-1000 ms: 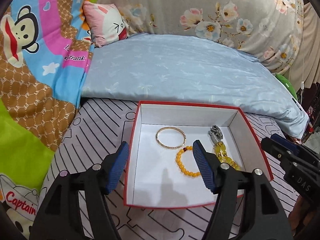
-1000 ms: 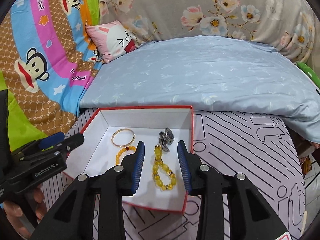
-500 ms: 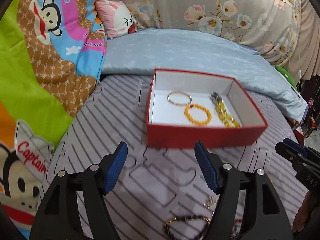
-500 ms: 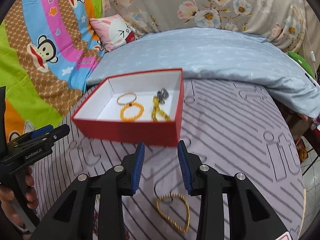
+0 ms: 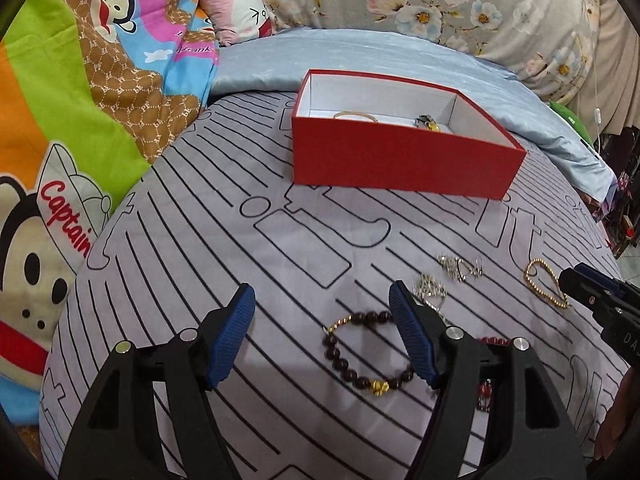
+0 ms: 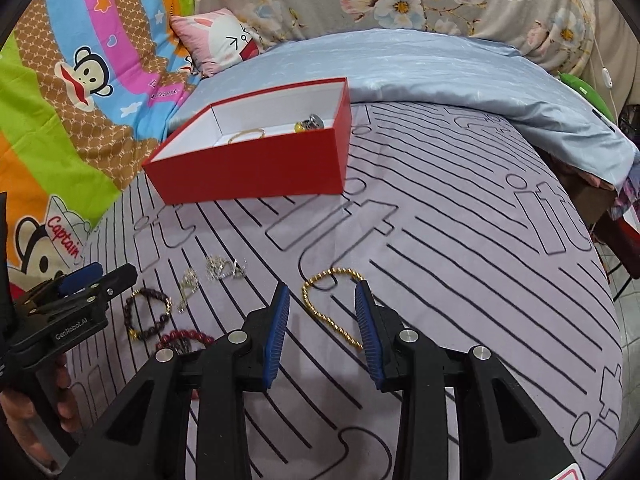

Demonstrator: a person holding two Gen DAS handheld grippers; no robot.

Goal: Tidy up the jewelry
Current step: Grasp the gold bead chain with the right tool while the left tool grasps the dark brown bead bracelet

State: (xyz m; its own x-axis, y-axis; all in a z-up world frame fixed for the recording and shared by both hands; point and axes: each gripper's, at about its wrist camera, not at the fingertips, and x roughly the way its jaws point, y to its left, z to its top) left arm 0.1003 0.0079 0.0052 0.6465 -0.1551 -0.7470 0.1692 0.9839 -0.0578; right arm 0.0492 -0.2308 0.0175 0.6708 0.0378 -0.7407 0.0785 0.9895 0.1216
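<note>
Left wrist view shows the left gripper (image 5: 322, 322) spread open, empty, above a dark bead bracelet (image 5: 366, 354) on the bed (image 5: 280, 260). The right gripper (image 6: 322, 304), also parted and empty, straddles a gold chain (image 6: 326, 304). Near the bed's far edge sits the red box (image 6: 256, 160).

Both wrist views look forward, low over the striped sheet (image 5: 280, 240), sharing the far red box (image 6: 256, 168) and near jewelry.
</note>
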